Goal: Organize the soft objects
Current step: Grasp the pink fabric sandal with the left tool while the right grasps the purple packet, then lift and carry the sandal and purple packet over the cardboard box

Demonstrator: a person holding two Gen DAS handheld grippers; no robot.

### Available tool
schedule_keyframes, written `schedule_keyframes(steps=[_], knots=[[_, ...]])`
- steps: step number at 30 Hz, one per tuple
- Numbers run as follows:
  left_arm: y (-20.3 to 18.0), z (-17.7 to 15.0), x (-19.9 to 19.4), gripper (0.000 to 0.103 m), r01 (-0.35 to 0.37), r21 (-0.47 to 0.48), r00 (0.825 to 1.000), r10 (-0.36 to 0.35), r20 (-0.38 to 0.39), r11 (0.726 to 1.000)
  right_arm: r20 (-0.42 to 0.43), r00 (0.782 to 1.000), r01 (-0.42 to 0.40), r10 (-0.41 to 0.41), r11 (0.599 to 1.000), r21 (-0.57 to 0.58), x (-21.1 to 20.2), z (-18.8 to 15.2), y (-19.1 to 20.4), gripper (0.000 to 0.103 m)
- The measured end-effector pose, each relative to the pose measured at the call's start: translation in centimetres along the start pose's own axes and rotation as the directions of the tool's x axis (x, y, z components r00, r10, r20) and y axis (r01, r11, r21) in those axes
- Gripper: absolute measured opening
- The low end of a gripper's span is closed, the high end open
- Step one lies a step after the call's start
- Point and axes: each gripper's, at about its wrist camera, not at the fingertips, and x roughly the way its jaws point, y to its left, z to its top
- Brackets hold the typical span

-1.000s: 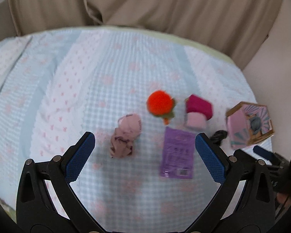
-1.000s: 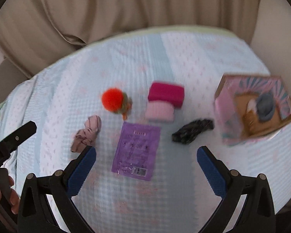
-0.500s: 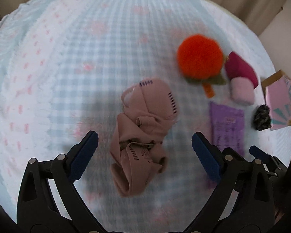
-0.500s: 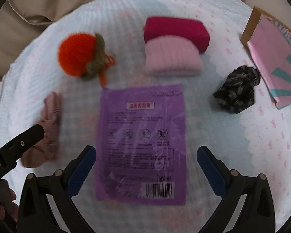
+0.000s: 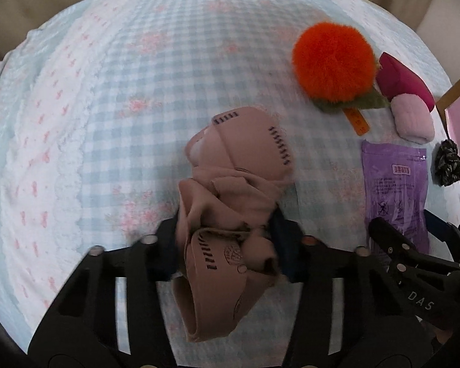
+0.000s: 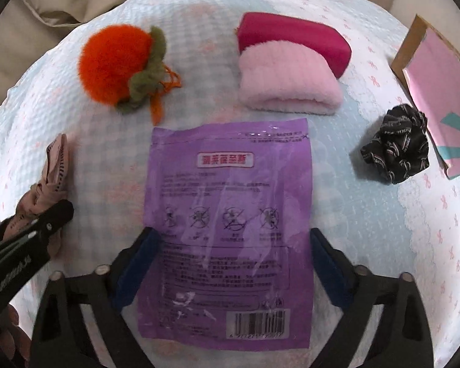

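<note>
On the checked blue-and-pink cloth (image 6: 368, 214), the purple packet (image 6: 230, 224) lies flat in the middle. The right hand-held gripper (image 6: 234, 263) straddles its lower half, a blue pad at each long edge; the jaws are closing and still look wide, neither pad plainly pressing. Left of the packet, the left hand-held gripper (image 5: 227, 242) is closing on the bundled pinkish-brown socks (image 5: 233, 202), its pads tight against both sides of the bundle. Only the left wrist view shows that grip; the right wrist view gives just the bundle's edge. Beyond the packet sit an orange pompom (image 6: 113, 61) and a folded pink and magenta towel (image 6: 291, 64). To the packet's right lies a black scrunchie (image 6: 395, 150), touching a pink box (image 6: 438, 98), its contents unseen.
</note>
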Motion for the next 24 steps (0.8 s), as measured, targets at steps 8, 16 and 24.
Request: schedule_keyframes(steps=[8, 16, 24], knots=[[0.2, 0.5, -1.0, 0.035, -0.022, 0.017, 1.000, 0.022, 0.013, 1.000, 0.013, 0.999, -0.042, 0.042, 0.998, -0.043, -0.9, 0.0, 1.6, 0.046], [0.9, 0.4, -1.9, 0.035, -0.020, -0.039, 0.999, 0.021, 0.025, 0.999, 0.007, 0.993, -0.118, 0.118, 0.993, -0.020, -1.8, 1.1, 0.8, 0.031], [0.3, 0.5, -5.1, 0.034, -0.038, -0.096, 0.998, 0.043, 0.051, 0.995, 0.044, 0.989, -0.143, 0.144, 0.989, -0.021, -5.5, 1.1, -0.3, 0.031]])
